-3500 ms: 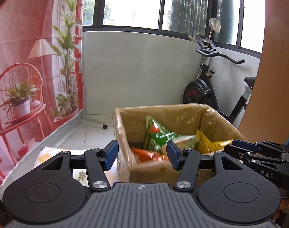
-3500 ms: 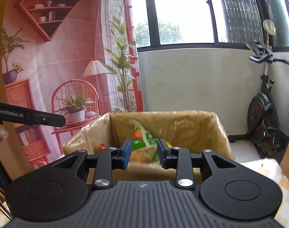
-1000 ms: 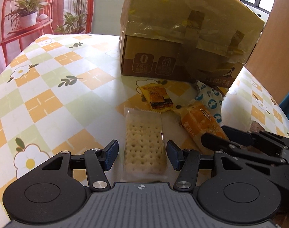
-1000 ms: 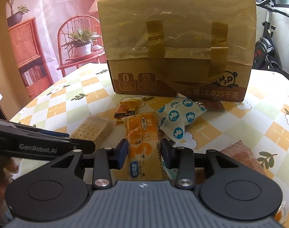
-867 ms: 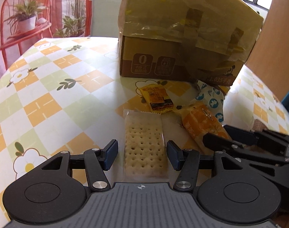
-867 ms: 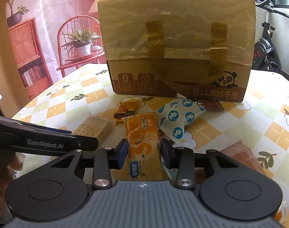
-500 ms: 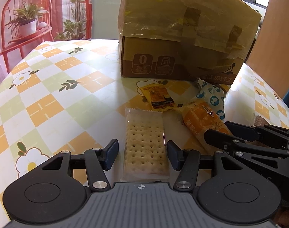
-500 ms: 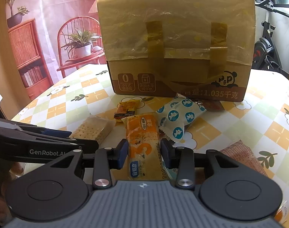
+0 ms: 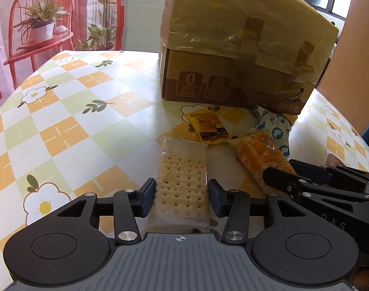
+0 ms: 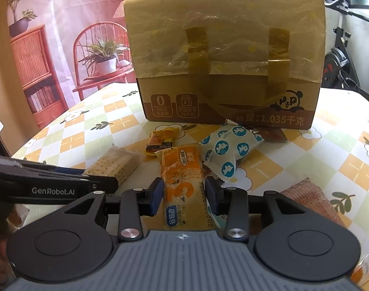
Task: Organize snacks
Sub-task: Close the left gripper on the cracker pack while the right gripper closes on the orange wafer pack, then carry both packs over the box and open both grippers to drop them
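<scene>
A clear cracker pack (image 9: 182, 169) lies flat on the checked table (image 9: 63, 121) between the fingers of my left gripper (image 9: 182, 189). The jaws are closing, and the blue pads stand right at the wrapper's sides without squeezing it. Just to its right, an orange snack bar (image 10: 182, 169) lies lengthwise in my right gripper (image 10: 183, 191), whose pads sit flush against its sides. Behind both stands the taped cardboard box (image 10: 223, 48); its inside is hidden from here. The left gripper's fingers (image 10: 87, 184) reach in from the left edge of the right wrist view.
A small yellow packet (image 10: 161, 139), a white pack with blue dots (image 10: 230, 150) and a dark brown packet (image 10: 271, 134) lie in front of the box. A reddish-brown packet (image 10: 305, 194) lies near right. An exercise bike (image 10: 339, 68) stands beyond the table.
Both grippers were over the open box; now they sit low at the table in front of it. In the last second the left jaws narrowed around the cracker pack. The right stayed still.
</scene>
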### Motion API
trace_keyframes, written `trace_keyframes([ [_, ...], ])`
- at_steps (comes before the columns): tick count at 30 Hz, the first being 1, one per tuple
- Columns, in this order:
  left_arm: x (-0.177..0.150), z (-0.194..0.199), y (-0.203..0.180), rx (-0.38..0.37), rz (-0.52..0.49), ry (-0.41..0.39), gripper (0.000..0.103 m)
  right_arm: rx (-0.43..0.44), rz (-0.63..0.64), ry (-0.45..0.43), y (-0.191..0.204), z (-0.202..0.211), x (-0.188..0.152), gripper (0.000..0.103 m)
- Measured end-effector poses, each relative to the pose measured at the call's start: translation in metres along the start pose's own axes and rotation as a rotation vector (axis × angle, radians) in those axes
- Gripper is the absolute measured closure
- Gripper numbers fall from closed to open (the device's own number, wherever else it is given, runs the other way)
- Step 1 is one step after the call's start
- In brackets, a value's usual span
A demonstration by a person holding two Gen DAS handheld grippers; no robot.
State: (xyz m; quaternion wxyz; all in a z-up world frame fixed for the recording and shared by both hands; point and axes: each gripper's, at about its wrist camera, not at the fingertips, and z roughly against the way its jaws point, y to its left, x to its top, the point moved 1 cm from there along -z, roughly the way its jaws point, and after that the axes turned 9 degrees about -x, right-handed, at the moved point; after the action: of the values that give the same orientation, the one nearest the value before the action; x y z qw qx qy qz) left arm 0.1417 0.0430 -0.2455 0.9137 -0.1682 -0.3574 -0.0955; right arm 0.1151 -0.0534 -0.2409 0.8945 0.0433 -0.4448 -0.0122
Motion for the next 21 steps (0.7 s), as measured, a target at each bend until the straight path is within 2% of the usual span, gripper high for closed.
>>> trace_keyframes([
  [9,0.0,0.001,0.0,-0.006,0.005,-0.001,0.053,-0.009,0.002,0.012,0.005,-0.008,0.004,0.058],
  [15,0.0,0.005,0.002,-0.029,0.032,-0.003,0.054,0.019,-0.016,0.014,0.001,-0.006,0.003,0.061],
  [21,0.007,0.024,0.0,-0.043,0.017,-0.098,0.054,0.045,-0.096,-0.062,-0.013,0.009,0.01,0.062],
])
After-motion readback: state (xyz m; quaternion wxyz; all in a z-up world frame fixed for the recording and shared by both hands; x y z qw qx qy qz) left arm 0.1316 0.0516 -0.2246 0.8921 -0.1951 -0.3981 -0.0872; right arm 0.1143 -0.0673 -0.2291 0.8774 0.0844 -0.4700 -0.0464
